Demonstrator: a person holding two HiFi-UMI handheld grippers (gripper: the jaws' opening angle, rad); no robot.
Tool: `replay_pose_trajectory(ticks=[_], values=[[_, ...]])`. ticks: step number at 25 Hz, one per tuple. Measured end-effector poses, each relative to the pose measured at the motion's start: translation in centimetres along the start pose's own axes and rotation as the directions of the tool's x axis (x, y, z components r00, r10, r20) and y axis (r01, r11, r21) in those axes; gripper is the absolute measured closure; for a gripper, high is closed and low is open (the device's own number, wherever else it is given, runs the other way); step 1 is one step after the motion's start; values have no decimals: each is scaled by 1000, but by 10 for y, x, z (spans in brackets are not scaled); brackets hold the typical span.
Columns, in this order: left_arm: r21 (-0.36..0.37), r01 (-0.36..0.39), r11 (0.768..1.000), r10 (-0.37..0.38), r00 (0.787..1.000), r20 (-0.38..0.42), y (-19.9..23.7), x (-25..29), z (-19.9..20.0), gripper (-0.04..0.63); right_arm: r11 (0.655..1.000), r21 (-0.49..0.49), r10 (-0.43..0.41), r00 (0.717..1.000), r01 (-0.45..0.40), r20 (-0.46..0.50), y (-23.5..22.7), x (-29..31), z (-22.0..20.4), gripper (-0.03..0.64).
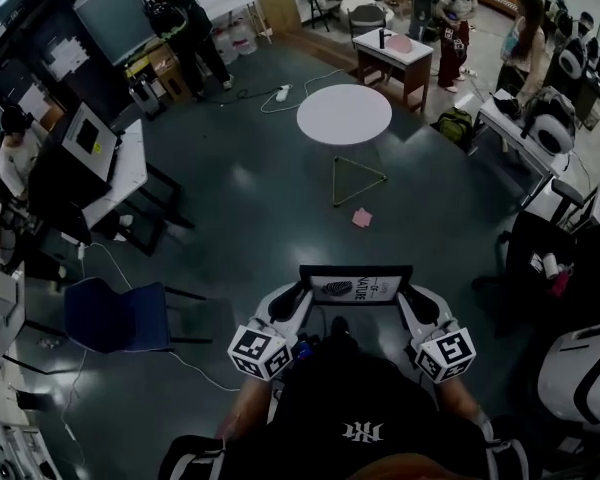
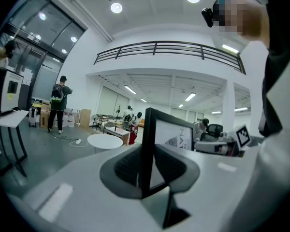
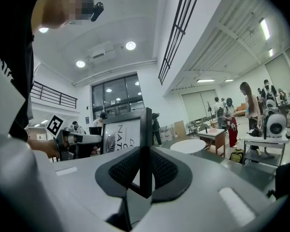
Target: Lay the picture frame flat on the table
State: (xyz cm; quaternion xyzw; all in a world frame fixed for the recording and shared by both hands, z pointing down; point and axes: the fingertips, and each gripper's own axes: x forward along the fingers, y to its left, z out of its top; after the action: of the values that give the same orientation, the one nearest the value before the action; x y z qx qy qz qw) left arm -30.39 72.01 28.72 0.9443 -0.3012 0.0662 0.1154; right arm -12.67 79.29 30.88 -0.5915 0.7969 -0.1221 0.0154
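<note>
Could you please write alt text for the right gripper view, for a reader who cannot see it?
The right gripper is shut on the side edge of a black picture frame, which it holds upright. Behind it stand a round white table and several people.

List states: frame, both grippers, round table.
picture frame: held in the air by both side edges, not on any table.
left gripper: shut on the frame's left edge.
right gripper: shut on the frame's right edge.
round white table: standing ahead, frame not on it.
</note>
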Motion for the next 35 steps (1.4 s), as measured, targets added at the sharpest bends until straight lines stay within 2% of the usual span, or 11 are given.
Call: replay_pose_trajectory(ticks=[10,18,27,35], values=[[-28,-17,999,18,1000,3,37,44,6,514,1000,0,15,999,-15,-30,-30,49,5,557],[-38,-8,999,8,1000,2,91,116,29,514,1000,-21,-2,999,2,-42,-80,124,31,557],[-37,39,999,-39,999,9,164,209,73,515,998,-37,-46,998,45,-41,-137,219,75,557],[-30,62,998,-62,998,20,215,268,91,515,997,-42,-68,997,66,-32,-171,282,89,557]])
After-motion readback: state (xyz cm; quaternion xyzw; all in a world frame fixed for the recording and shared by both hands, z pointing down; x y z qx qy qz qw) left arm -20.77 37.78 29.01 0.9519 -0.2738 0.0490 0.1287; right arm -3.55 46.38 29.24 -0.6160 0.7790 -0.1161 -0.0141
